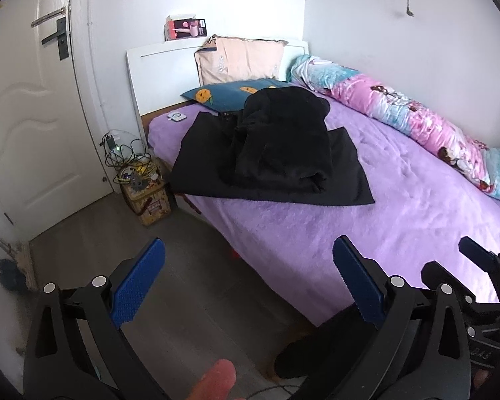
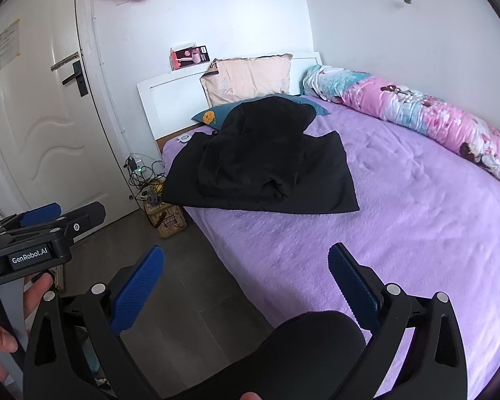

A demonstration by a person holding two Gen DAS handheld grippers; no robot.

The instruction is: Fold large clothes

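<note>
By the door the left hand-held gripper [image 1: 248,283] hung over the floor, jaws apart and empty. On the purple bed [image 1: 400,200] a thick black garment [image 1: 280,146] sat bundled on a flat black one [image 1: 200,166]. The right hand-held gripper [image 2: 246,288] gaped empty too. That pile fitted either folding finished or clothes waiting to be spread.

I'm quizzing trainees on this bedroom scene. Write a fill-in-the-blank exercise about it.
1. The black clothes lie on a bed with a ____ blanket.
2. Both the left gripper and the right gripper are ____, holding nothing.
3. The rolled pink quilt lies along the ____.

Answers: purple; open; wall
</note>
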